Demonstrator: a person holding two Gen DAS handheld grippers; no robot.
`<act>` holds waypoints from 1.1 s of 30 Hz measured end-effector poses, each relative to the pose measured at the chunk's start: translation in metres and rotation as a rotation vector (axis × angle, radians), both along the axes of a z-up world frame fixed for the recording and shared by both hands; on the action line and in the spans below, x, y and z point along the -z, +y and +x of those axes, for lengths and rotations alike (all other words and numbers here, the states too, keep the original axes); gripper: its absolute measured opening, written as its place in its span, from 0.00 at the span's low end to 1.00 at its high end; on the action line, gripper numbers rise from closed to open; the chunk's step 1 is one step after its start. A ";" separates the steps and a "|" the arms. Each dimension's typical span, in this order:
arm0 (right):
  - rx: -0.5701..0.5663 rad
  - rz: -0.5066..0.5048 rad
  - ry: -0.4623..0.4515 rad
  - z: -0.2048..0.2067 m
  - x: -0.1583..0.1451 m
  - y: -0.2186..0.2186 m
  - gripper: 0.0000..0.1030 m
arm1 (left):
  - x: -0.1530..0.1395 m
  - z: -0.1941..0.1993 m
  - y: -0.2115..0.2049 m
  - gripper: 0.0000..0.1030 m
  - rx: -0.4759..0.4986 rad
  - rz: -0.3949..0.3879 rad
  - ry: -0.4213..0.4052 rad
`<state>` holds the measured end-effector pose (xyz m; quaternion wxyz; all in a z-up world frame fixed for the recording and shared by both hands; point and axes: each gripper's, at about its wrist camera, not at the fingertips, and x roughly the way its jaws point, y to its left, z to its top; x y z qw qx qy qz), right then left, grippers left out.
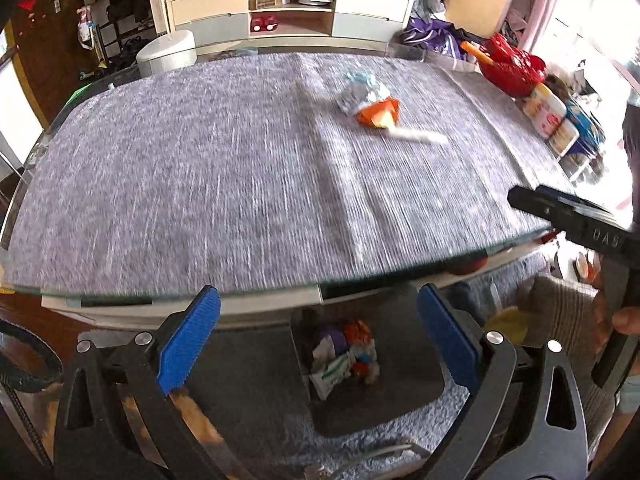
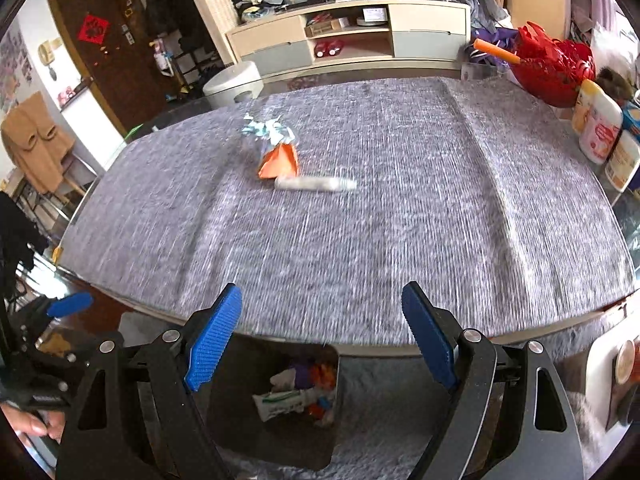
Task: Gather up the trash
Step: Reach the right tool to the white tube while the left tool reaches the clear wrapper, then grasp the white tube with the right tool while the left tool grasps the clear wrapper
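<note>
On the grey table cloth [image 1: 200, 168] lie a crumpled pale-blue wrapper [image 1: 362, 90], an orange wrapper [image 1: 380, 114] and a white tube-like piece [image 1: 418, 135], close together; they also show in the right wrist view: wrapper [image 2: 268, 130], orange piece [image 2: 280, 162], white piece [image 2: 316, 183]. My left gripper [image 1: 318, 338] is open and empty, above a dark bin [image 1: 384, 408] with trash [image 1: 348, 356] below the table's near edge. My right gripper [image 2: 322, 340] is open and empty over the same bin [image 2: 280, 440].
A red basket [image 2: 556, 68] and several jars [image 2: 598, 128] stand at the table's right side. A low cabinet [image 2: 352, 36] and a white bin [image 2: 234, 84] stand beyond the table. The other gripper shows at the right edge of the left wrist view [image 1: 576, 220].
</note>
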<state>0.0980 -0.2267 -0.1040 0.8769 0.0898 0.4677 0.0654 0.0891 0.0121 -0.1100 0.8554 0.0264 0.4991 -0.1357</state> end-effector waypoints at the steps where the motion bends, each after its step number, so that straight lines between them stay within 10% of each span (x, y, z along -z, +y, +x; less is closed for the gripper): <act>1: -0.003 -0.001 0.004 0.005 0.001 0.000 0.80 | -0.002 0.008 0.000 0.91 -0.003 0.002 0.001; 33: -0.239 -0.098 0.061 0.123 0.044 0.036 0.69 | -0.010 0.165 -0.038 0.91 0.007 0.003 0.033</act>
